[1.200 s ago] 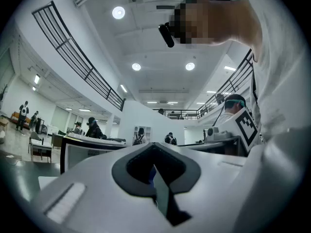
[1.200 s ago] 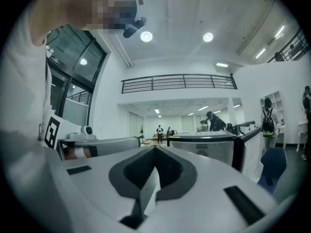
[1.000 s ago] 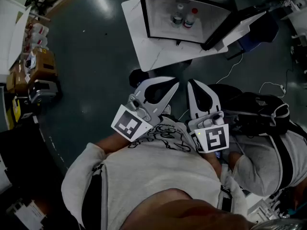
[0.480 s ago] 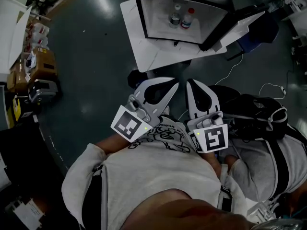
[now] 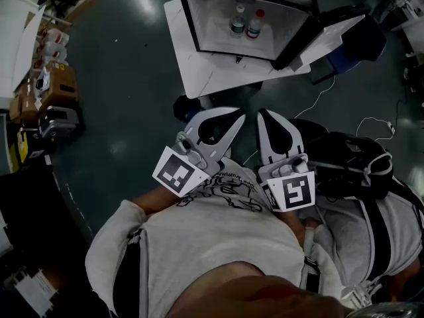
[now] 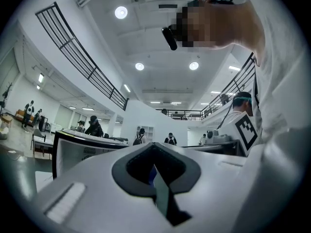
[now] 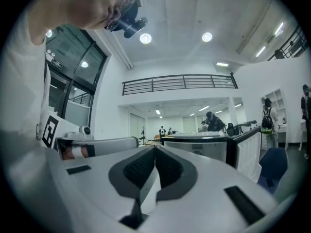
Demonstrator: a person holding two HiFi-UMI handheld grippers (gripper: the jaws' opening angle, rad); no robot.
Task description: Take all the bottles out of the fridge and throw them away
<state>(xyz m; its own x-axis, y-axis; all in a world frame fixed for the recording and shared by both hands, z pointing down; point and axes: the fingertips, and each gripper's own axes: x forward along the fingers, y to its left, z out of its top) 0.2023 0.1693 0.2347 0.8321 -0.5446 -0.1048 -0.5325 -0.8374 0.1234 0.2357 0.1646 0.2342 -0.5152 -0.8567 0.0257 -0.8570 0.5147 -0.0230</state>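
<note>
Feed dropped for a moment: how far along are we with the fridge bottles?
Done: the fridge has its door open. In hand: nothing; the left hand-held gripper and right hand-held gripper are shut, empty, short of the fridge. Left: the white-capped bottle and red-capped bottle stand inside, to be pulled out and thrown away.

Ahead of the left gripper [image 5: 240,114] and right gripper [image 5: 263,114], both with jaws together, the fridge [image 5: 199,18] mouth is unblocked, its door [image 5: 321,35] standing aside past the right gripper. The white table [image 5: 199,68] edge juts out before it. Inside, a white-capped bottle [image 5: 237,20] and a red-capped bottle [image 5: 254,24] leave room either side. A black bag [image 5: 344,161] crowds the right gripper's outer side
</note>
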